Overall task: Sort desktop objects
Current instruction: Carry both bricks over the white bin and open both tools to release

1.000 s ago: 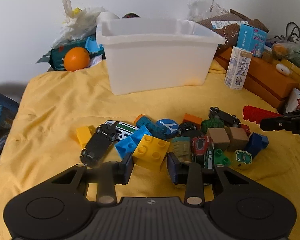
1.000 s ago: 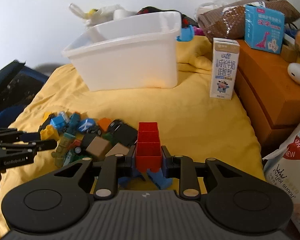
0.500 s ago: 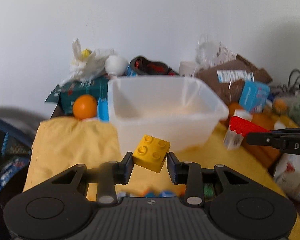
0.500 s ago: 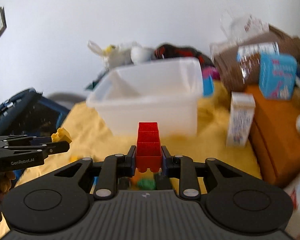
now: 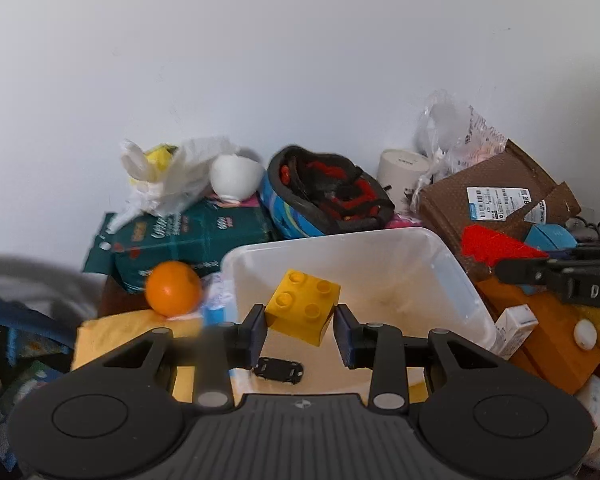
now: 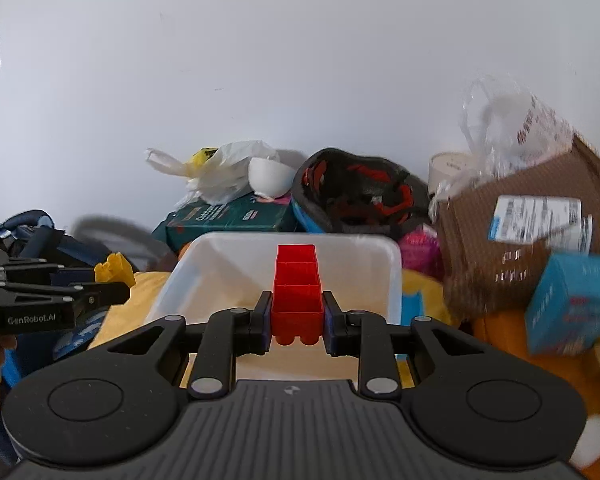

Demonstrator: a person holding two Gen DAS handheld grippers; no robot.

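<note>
While the left hand-held gripper (image 5: pixel 300 330) is pinching a yellow block (image 5: pixel 302 305) above the open white bin (image 5: pixel 452 264), the right hand-held gripper (image 6: pixel 296 326) is clamping a red block (image 6: pixel 298 288) over the same bin's near rim. A small black toy car (image 5: pixel 279 369) is lying on the bin's floor. An orange (image 5: pixel 173 289) is sitting just left of the bin.

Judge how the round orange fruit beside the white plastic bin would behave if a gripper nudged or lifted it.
The round orange fruit would probably roll when nudged, since no flat side shows. Its skin looks smooth, so the fingers might slip off its curve unless they close across its middle. It seems firm rather than floppy, resting near the white plastic bin.
</note>
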